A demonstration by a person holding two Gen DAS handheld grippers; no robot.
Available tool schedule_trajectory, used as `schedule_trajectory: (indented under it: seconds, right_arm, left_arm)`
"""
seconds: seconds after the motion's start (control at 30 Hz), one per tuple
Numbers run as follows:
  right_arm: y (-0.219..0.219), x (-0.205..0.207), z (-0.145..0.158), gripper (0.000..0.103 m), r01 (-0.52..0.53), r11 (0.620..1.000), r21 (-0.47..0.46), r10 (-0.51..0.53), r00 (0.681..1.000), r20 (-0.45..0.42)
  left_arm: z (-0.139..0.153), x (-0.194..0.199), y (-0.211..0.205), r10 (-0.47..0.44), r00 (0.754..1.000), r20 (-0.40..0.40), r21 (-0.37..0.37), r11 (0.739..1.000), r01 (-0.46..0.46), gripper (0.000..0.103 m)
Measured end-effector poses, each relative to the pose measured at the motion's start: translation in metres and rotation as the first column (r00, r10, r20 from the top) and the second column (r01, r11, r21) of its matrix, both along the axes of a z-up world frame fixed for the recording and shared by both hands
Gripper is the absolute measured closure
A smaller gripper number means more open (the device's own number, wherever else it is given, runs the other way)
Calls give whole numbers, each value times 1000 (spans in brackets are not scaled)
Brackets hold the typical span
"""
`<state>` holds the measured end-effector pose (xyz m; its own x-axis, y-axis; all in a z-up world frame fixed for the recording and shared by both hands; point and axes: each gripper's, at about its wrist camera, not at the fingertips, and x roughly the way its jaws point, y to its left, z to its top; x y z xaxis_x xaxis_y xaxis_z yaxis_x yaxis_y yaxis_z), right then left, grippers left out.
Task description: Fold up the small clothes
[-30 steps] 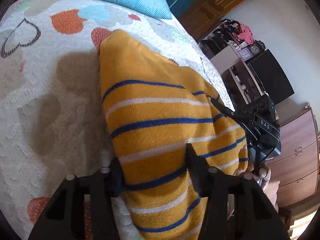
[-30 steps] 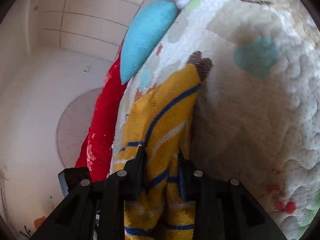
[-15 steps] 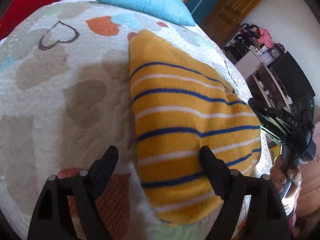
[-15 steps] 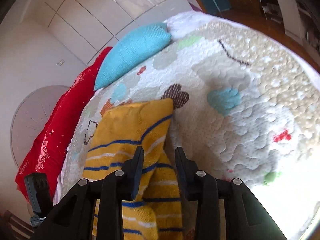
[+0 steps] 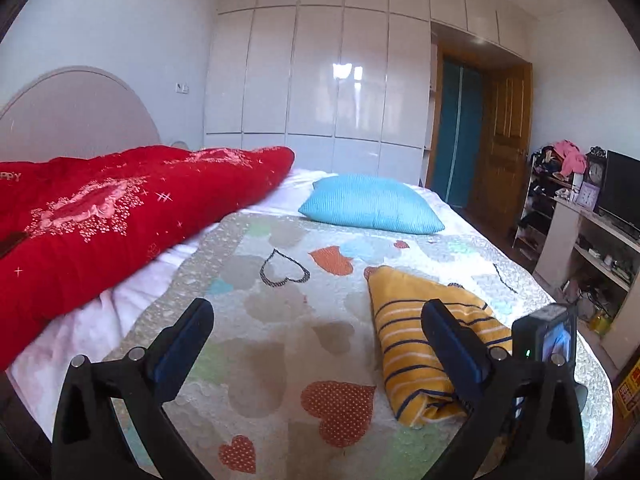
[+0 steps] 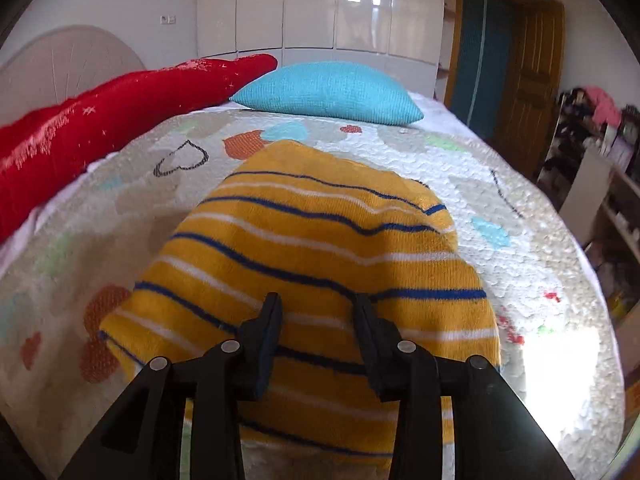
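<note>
Heart-print quilt (image 5: 280,320) under folded striped garment (image 6: 320,248), just ahead of gaping right gripper (image 6: 318,312), beside wide-open, empty left gripper (image 5: 316,320), seemingly released to settle.

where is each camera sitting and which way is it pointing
Left wrist: on the left tongs, raised over the heart-print quilt, facing the headboard; its open fingers show.
Right wrist: on the right tongs, low above the folded yellow striped knit garment; parted fingers show.
Shared: the garment, quilt, blue pillow, red duvet.
</note>
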<state>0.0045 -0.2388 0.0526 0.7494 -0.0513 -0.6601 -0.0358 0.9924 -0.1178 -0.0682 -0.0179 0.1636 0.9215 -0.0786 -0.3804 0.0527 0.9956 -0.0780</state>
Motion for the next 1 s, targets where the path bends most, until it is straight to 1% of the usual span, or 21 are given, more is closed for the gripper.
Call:
schedule_trajectory:
  seconds: [0.07, 0.1, 0.2, 0.27, 0.33, 0.4, 0.47, 0.53, 0.57, 0.6, 0.7, 0.9, 1.0]
  right_arm:
    - [7, -17, -3, 57, 8, 999, -33, -8, 1000, 8]
    - [7, -25, -5, 53, 15, 999, -32, -15, 1000, 4]
    - [-3, -50, -8, 48, 36, 999, 34, -35, 999, -19]
    - [-10, -70, -7, 44, 48, 996, 81, -46, 999, -30]
    - [-18, -86, -8, 43, 72, 989, 127, -66, 996, -54]
    - [-26, -103, -8, 43, 96, 981, 167, -88, 994, -58]
    - [-33, -117, -6, 43, 122, 976, 182, -115, 992, -50]
    - [-40, -128, -1, 43, 146, 969, 198, -141, 989, -43]
    - [-43, -133, 1, 42, 157, 966, 206, -152, 988, -38]
    - [-45, -136, 4, 38, 166, 963, 213, -163, 986, -35]
    - [-55, -145, 10, 37, 194, 954, 228, -193, 981, -28]
    - [-67, -158, 12, 35, 233, 943, 239, -233, 972, -32]
    - [-68, -158, 12, 34, 238, 939, 249, -237, 971, -35]
  left_arm:
    - [6, -10, 4, 17, 1000, 22, 4, 1000, -17, 0]
    - [8, -16, 6, 22, 999, 23, 5, 1000, -22, 0]
    - [8, -33, 5, 6, 999, 48, -12, 1000, -5, 0]
    - [6, -43, 1, -20, 999, 42, -20, 1000, 21, 0]
    - [-1, -50, -4, -43, 999, 9, -30, 999, 43, 0]
    - [-10, -55, -9, -62, 998, -33, -38, 997, 61, 0]
    - [-21, -57, -16, -75, 994, -80, -39, 997, 72, 0]
    - [-32, -60, -26, -97, 985, -141, -40, 995, 92, 0]
    - [-36, -62, -30, -105, 981, -161, -40, 994, 100, 0]
    - [-41, -65, -35, -118, 977, -178, -43, 993, 112, 0]
    - [-47, -73, -47, -136, 969, -205, -36, 991, 132, 0]
    - [-46, -81, -61, -172, 961, -217, -33, 985, 169, 0]
    - [-49, -81, -64, -172, 958, -231, -27, 985, 170, 0]
